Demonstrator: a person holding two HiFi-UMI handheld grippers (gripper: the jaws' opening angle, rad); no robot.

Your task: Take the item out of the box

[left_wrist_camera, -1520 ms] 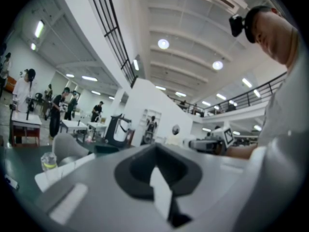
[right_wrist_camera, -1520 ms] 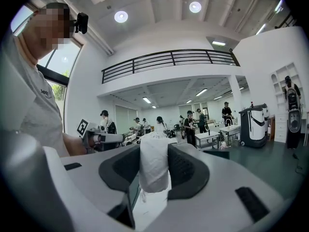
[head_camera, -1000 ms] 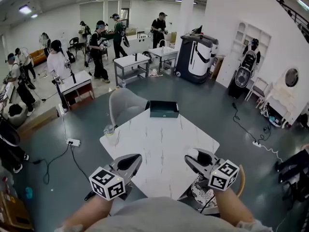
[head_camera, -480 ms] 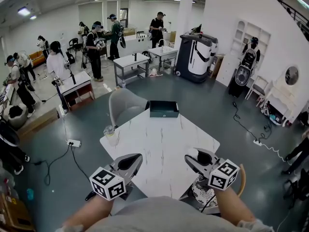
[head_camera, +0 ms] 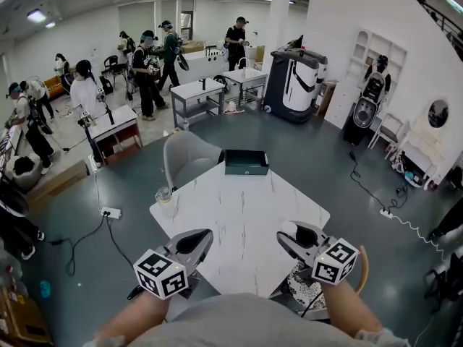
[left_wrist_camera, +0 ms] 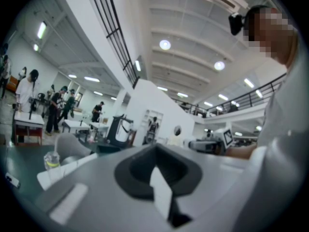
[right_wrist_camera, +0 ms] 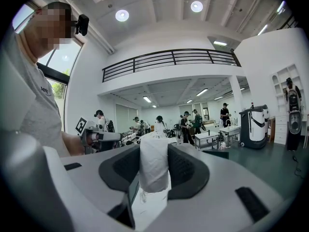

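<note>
Head view: I am holding two tools, the left gripper [head_camera: 197, 241] and the right gripper [head_camera: 293, 236], at the near edge of one white table [head_camera: 239, 208]. One dark green box [head_camera: 246, 163] is sitting at the far edge, well apart from both.

Left gripper view: its jaws are standing a narrow slit apart, gripping nothing.

Right gripper view: its jaws are gaping wider, empty, with the box [right_wrist_camera: 217, 154] far ahead to the right.

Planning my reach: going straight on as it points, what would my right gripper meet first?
Probably the clear plastic cup at the white marble table's left corner; the right gripper aims toward it over bare tabletop, depth unclear.
</note>
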